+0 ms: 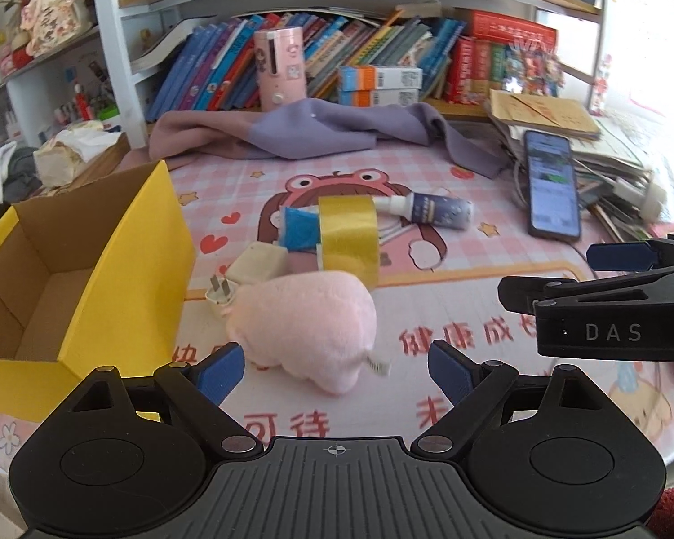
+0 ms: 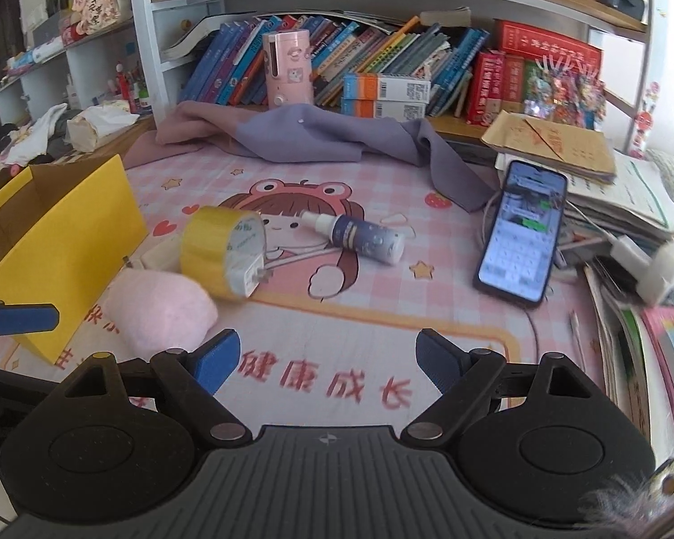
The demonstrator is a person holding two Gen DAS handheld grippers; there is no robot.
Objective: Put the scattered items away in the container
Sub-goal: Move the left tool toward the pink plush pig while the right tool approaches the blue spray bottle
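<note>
I see a desk w/ a pink cartoon mat [image 1: 427,170], bookshelves behind. Task looks barely begun: the yellow box [image 1: 112,269] stands open at the mat's left edge, and what I can see of its inside is bare cardboard; the near corner is hidden, so can't vouch for that part.

Everything to tidy is outside the box, clustered just right of it. Biggest to smallest: a pink plush toy [image 1: 305,328], nearest me, just beyond my left gripper [image 1: 334,370]; a roll of yellow tape [image 1: 348,236] standing on edge behind it; a dark blue spray bottle [image 2: 359,236] lying on its side, right of the tape; a blue packet [image 1: 299,229] partly behind the tape; a white charger plug [image 1: 247,274] between plush and box.

Both grippers are empty, fingers spread wide. My right gripper [image 2: 328,361] hovers over bare mat, well apart from the bottle.

My guess: approx five items left, plush first.
</note>
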